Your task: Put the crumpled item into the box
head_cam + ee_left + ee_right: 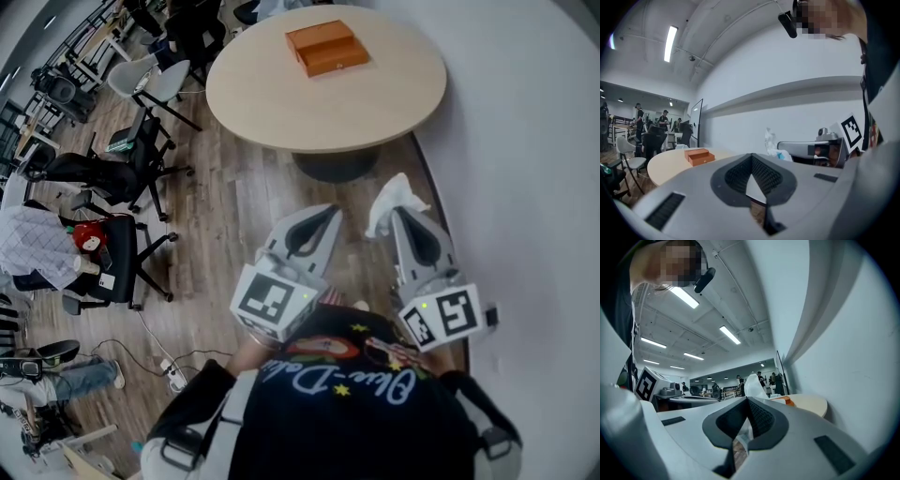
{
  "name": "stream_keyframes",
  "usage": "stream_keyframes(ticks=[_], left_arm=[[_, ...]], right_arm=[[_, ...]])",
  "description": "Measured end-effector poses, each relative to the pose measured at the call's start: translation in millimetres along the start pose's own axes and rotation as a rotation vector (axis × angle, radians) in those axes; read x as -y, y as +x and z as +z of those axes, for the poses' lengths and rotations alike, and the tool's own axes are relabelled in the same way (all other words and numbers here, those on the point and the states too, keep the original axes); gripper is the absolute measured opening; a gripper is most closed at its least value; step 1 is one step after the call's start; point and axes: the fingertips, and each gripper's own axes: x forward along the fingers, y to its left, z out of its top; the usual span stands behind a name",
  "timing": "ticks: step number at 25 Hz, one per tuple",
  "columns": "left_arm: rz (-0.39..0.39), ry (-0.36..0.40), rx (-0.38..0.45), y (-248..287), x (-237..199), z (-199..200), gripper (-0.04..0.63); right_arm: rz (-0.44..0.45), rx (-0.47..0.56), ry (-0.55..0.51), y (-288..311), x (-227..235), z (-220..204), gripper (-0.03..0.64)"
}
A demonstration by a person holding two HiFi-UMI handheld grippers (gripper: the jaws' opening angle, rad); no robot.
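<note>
My right claw (400,212) clenches the crumpled white tissue (387,199); my left claw (328,212) is pinched together, empty. The orange box (326,47) sits well apart, on the round surface (394,108).

The crumpled white tissue (387,200) is pinched in the right tongs (399,212), its loose end sticking up past their tips. The orange box (326,47), flat and step-topped, lies well apart on the round tabletop (281,98).

A round pale table (281,103) stands on wood-plank floor (225,216) just beside a plain white wall (525,141), with black office chairs (122,173) and a white chair (155,80) to its left, under ceiling strip lights (671,43).
</note>
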Motion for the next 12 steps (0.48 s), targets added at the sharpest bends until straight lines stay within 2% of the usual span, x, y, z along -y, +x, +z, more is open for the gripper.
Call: stream_keyframes(ticks=[6,12], left_arm=[[0.035,0.007,-0.004,2,-2,-4,-0.009],[0.043,-0.008,0.007,25,-27,0,-0.009]], right_arm=[[0.027,-0.006,-0.001,4,6,-5,0.0],[0.031,-0.005,0.005,33,19,1,0.0]])
